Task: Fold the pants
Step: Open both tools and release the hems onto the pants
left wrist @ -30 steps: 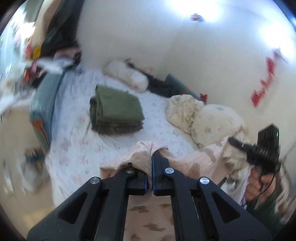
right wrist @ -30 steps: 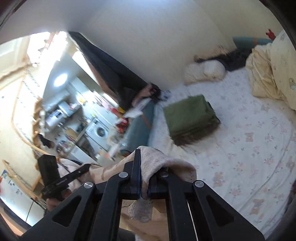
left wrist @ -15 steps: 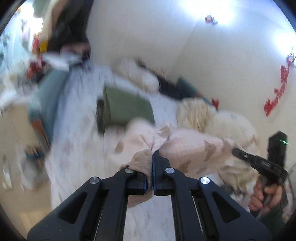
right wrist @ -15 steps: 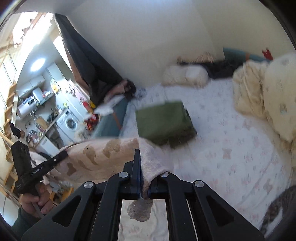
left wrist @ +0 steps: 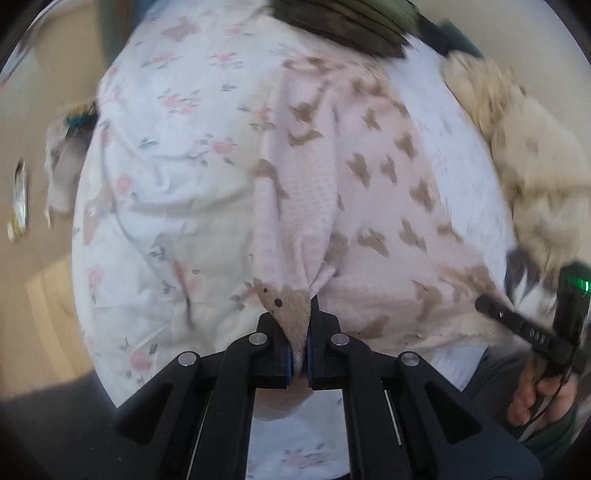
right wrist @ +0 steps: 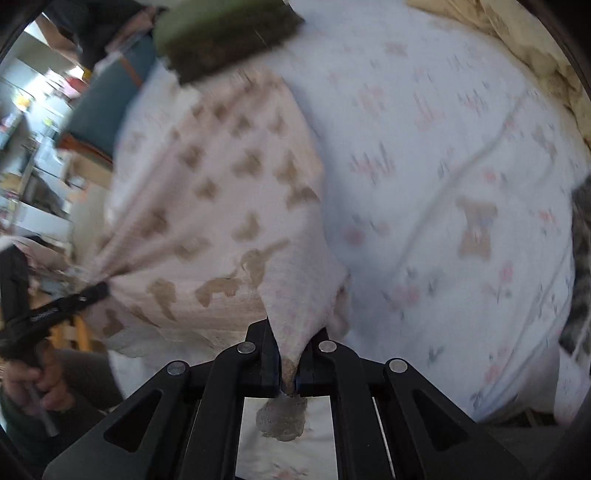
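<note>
The pink pants (left wrist: 369, 206) with the brown bear print lie spread on the bed, running straight out ahead of both my claws. I have one corner of their near edge pinched in my left gripper (left wrist: 299, 354): its jaws are clamped narrow on a bunched fold of cloth, and a brown tab with two dark dots sticks up between the fingers. From that pinch the fabric fans forward and off to the right of the claw.

My right gripper (right wrist: 289, 373) grips the other near corner in the same way, jaws closed on a gathered point of cloth, with a small wad of fabric poking out behind the fingers. In this view the pants (right wrist: 221, 206) stretch forward and to the left, taut toward the other claw, whose tip shows at the far left edge.

Under the pants is the white floral bedsheet (left wrist: 166, 184), open to the left of my left claw and to the right of my right one. Beyond the far end of the pants sits a stack of folded green clothes (right wrist: 221, 33). A cream quilt (left wrist: 524, 158) is heaped off to the right.
</note>
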Tool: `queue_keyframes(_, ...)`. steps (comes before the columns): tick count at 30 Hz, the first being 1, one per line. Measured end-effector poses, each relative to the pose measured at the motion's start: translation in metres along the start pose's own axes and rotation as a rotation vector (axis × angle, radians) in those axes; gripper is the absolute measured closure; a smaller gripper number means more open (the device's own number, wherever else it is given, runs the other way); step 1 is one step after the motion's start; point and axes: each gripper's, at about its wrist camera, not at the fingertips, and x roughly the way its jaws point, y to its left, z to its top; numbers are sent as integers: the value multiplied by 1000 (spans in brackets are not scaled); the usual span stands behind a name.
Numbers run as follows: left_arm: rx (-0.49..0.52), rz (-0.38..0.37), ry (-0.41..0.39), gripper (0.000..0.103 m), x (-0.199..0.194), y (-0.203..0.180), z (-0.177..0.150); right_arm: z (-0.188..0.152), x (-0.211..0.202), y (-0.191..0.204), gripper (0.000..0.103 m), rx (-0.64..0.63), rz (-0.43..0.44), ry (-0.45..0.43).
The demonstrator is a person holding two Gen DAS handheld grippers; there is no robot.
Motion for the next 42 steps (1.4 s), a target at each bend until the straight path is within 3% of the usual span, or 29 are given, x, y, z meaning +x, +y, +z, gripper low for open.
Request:
queue_keyframes(4,5,-5,-13,100,-6,4,-12,-18,9,-7,98,3,-20,42)
queue_keyframes(7,-60,-65,-13,99,-18,16,-9,-21,-3,-19,98,42,40,29)
queue_keyframes(10,-98,-37,3,98,-13,23,-2,-18,-1,-28,97,81,78,69)
queue_keyframes(12,-91,41,72,94,2,23,-1,-17,14,-35,92,114,28,136)
queue_keyframes(13,-80,94,96,90,8,23,-3,-17,23,-39,90,120,-43,165)
queue_keyframes(14,-77,147,92,83,10,24,-5,-16,29,-38,79,99,-110,169)
queue_keyframes(15,-78,208,68,71,10,26,-6,-17,35,-33,61,61,-181,165)
queue_keyframes(17,-100,302,-38,68,-4,27,-3,-18,43,-18,55,-39,-305,162)
queue_keyframes(19,-99,292,-125,61,-18,22,2,-15,36,-6,54,-96,-379,101)
queue_keyframes(21,-67,239,-179,53,-24,11,4,-9,11,5,50,-99,-429,-63)
queue_keyframes(24,66,144,-144,53,-2,-24,-3,-1,-5,20,48,-130,-316,-185)
queue_keyframes(26,137,121,-90,53,21,-44,-10,5,12,31,48,-172,-190,-118)
queue_keyframes(28,167,116,-46,53,44,-55,-17,4,47,29,51,-138,-73,58)
queue_keyframes(30,181,178,40,53,70,-53,-27,-6,76,14,51,-57,-119,193)
queue_keyframes(32,210,271,168,50,91,-43,-40,-13,87,-2,52,-26,-202,250)
queue_keyframes(34,236,305,155,49,85,-40,-45,-13,77,-14,52,19,-231,233)
queue_keyframes(37,168,316,172,49,74,-26,-41,-16,63,-24,52,58,-305,214)
queue_keyframes(40,82,291,140,49,60,-18,-27,-8,46,-21,51,87,-177,167)
queue_keyframes(42,9,227,95,40,46,-14,-10,2,30,-15,49,80,-88,98)
